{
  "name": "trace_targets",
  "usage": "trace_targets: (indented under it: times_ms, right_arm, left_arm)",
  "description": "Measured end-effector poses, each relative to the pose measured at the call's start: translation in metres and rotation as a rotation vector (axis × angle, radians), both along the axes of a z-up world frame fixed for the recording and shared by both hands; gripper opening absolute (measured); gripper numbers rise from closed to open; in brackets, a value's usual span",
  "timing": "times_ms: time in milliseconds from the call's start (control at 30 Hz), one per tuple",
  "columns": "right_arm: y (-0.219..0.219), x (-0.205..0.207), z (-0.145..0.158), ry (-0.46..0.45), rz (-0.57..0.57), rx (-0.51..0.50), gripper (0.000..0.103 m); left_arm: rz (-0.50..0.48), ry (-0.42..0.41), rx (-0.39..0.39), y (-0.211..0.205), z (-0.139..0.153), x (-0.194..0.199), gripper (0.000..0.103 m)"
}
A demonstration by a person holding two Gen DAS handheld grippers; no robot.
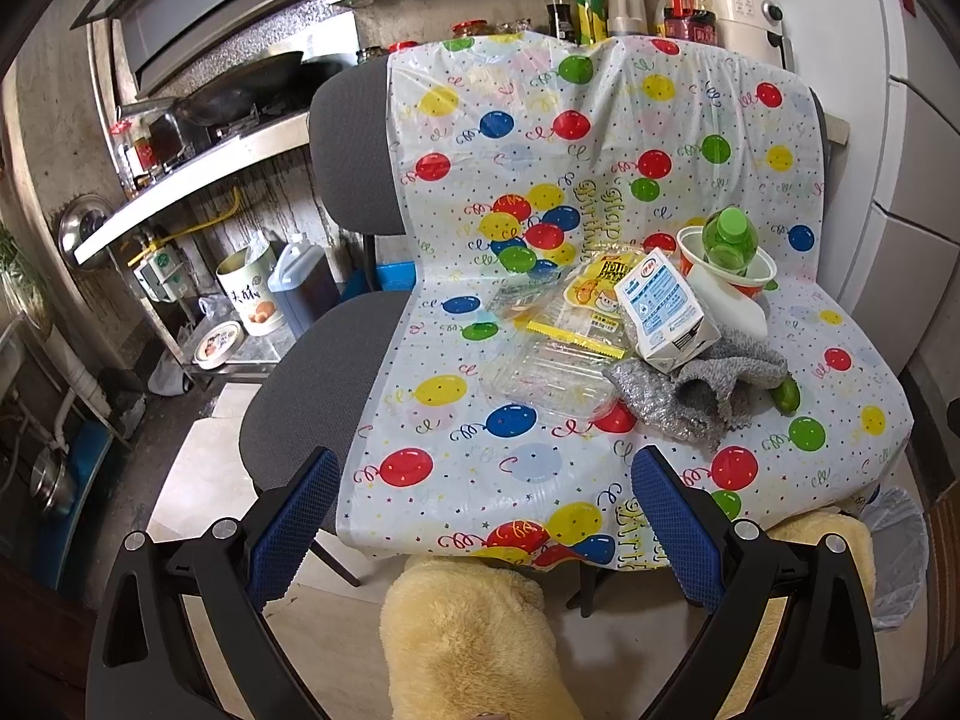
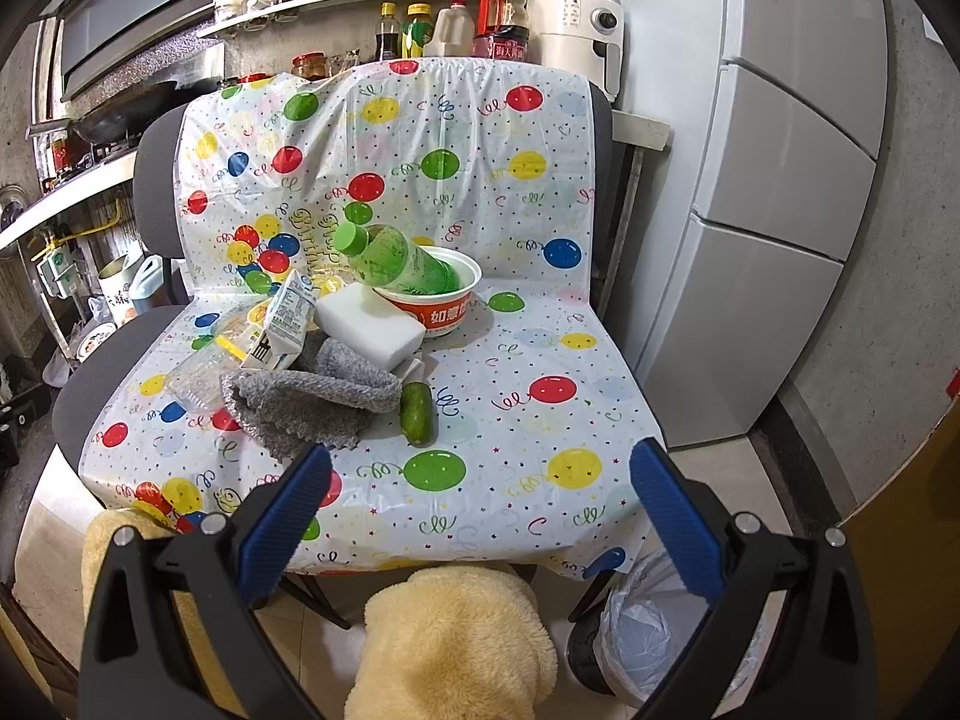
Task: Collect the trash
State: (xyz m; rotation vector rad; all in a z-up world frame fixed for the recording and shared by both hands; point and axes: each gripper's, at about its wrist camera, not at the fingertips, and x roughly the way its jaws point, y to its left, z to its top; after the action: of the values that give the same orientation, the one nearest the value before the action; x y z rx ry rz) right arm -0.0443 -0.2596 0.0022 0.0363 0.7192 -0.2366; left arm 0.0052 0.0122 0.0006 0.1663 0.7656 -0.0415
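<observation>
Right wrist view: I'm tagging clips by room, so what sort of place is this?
Most likely a home kitchen. A wok sits on a stove under a range hood, sauce bottles line the counter, and a fridge stands on the right.

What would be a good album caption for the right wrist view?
Open right gripper facing a balloon-print cover strewn with a green bottle in a noodle bowl, carton, cloth; bin below.
</observation>
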Motion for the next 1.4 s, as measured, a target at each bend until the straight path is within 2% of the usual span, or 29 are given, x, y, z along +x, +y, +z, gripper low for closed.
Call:
trace_targets:
  times_ms: [300, 433, 567, 767, 833, 867, 933, 967, 1000, 1100, 1333, 1400]
  right_arm:
    - [-0.007, 0.018, -0.024, -0.013, 0.040, 0.070, 0.097]
    - [-0.003, 0.029, -0.031, -0.068, 0.098, 0.109, 0.097]
    - [0.008, 0.053, -0.041, -0.025, 0.177, 0.160, 0.097]
    - [0.036, 0.104, -0.045, 0.014, 0.270, 0.162, 0.097]
    - [0.047, 0.126, -0.047, 0.025, 0.306, 0.156, 0.093]
    - [0.052, 0.136, -0.049, 0.033, 0.322, 0.148, 0.085]
    - [0.061, 0.156, -0.053, 0.042, 0.344, 0.147, 0.081]
    - [0.064, 0.164, -0.056, 0.051, 0.350, 0.148, 0.075]
    - [0.067, 0.172, -0.060, 0.061, 0.356, 0.155, 0.069]
    - [0.073, 0.199, -0.071, 0.105, 0.368, 0.208, 0.061]
    - [0.073, 0.241, -0.090, 0.173, 0.356, 0.329, 0.060]
    - [0.069, 0.251, -0.097, 0.206, 0.339, 0.390, 0.060]
  left_arm:
    - [0.008, 0.050, -0.012, 0.002, -0.026, 0.018, 0.096]
    - [0.002, 0.046, 0.003, -0.002, -0.040, 0.028, 0.096]
    - [-0.019, 0.065, 0.050, -0.010, -0.055, 0.040, 0.096]
    - [0.000, 0.058, 0.018, -0.008, -0.062, 0.065, 0.096]
    - [0.024, 0.058, 0.015, -0.005, -0.064, 0.076, 0.096]
    - [0.033, 0.059, 0.006, -0.003, -0.065, 0.082, 0.096]
    - [0.051, 0.079, -0.019, 0.003, -0.070, 0.097, 0.096]
    - [0.054, 0.081, -0.023, 0.004, -0.071, 0.101, 0.096]
    - [0.060, 0.083, -0.021, 0.006, -0.073, 0.107, 0.096]
    - [0.068, 0.079, -0.009, 0.009, -0.078, 0.118, 0.096]
    - [0.059, 0.109, -0.039, 0.016, -0.093, 0.136, 0.096]
    - [0.057, 0.117, -0.047, 0.017, -0.096, 0.139, 0.096]
